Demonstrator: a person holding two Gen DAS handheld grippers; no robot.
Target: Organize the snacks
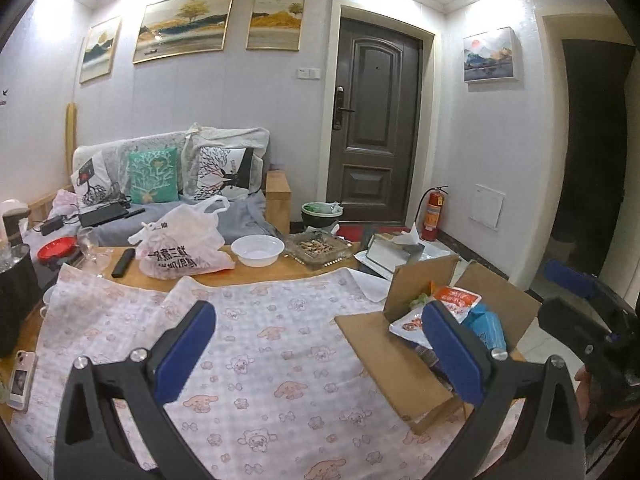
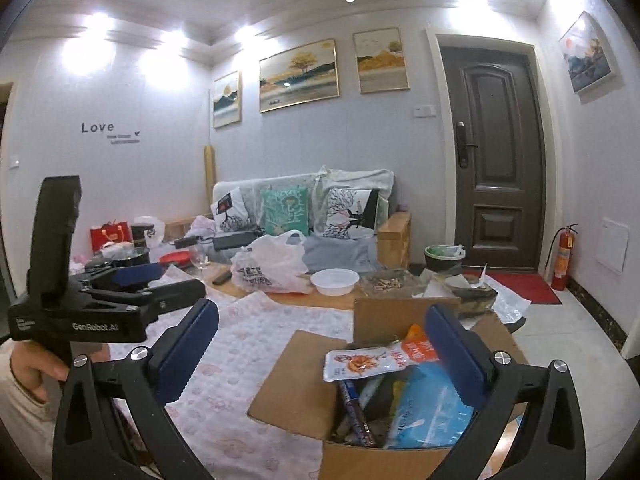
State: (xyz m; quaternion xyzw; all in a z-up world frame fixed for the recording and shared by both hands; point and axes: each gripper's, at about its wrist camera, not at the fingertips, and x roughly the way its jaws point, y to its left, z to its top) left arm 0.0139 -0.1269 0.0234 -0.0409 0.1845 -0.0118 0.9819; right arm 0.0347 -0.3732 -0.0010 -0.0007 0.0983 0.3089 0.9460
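left gripper [image 1: 320, 344] agape, empty | right gripper [image 2: 320, 344] agape, empty | snacks [image 2: 400, 376] in box [image 2: 296, 392]

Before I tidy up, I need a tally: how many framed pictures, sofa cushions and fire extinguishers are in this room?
Framed pictures: 4
Sofa cushions: 3
Fire extinguishers: 1
Total: 8
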